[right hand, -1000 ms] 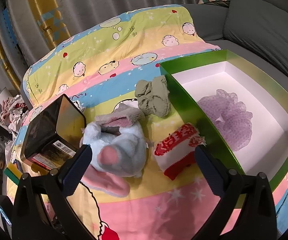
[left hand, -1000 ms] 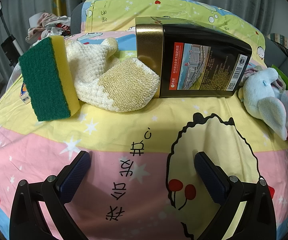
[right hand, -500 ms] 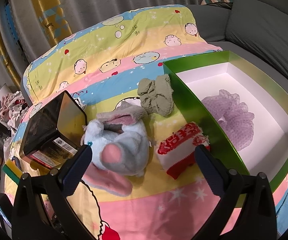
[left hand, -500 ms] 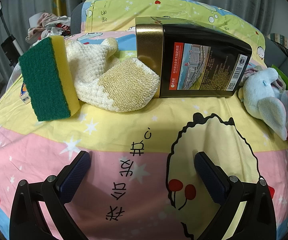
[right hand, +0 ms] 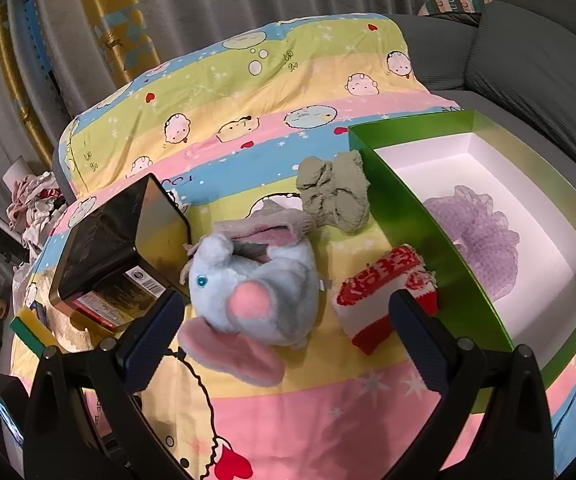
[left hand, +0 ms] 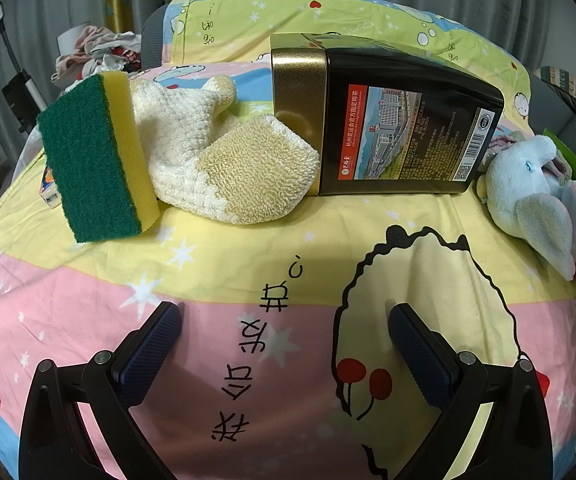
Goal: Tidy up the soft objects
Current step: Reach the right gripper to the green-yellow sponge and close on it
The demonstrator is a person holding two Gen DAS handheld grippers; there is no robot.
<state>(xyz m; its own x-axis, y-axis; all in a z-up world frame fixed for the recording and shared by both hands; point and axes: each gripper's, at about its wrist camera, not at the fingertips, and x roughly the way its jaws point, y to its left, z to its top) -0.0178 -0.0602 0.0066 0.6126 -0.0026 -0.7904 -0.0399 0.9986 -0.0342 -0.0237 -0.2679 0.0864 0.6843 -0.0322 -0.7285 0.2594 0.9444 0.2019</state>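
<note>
Green box (right hand: 415,216): white inside, holds purple mesh pouf (right hand: 475,236) only.
Outside box: plush elephant (right hand: 256,292), red-white sock (right hand: 383,292), grey-green cloth (right hand: 335,196).
Left gripper (left hand: 284,328): jaws spread, empty.
Right gripper (right hand: 284,316): jaws spread, empty.

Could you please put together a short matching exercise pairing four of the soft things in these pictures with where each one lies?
Things:
1. purple bath pouf
2. green-and-yellow sponge
3. olive cloth
4. red-and-white knit piece

Places:
A. bunched against the outside of the green box, near its far corner
B. leaning on the cream mitt
C. inside the green box
D. on the sheet between the plush elephant and the box wall

Pairs: 1-C, 2-B, 3-A, 4-D
</note>
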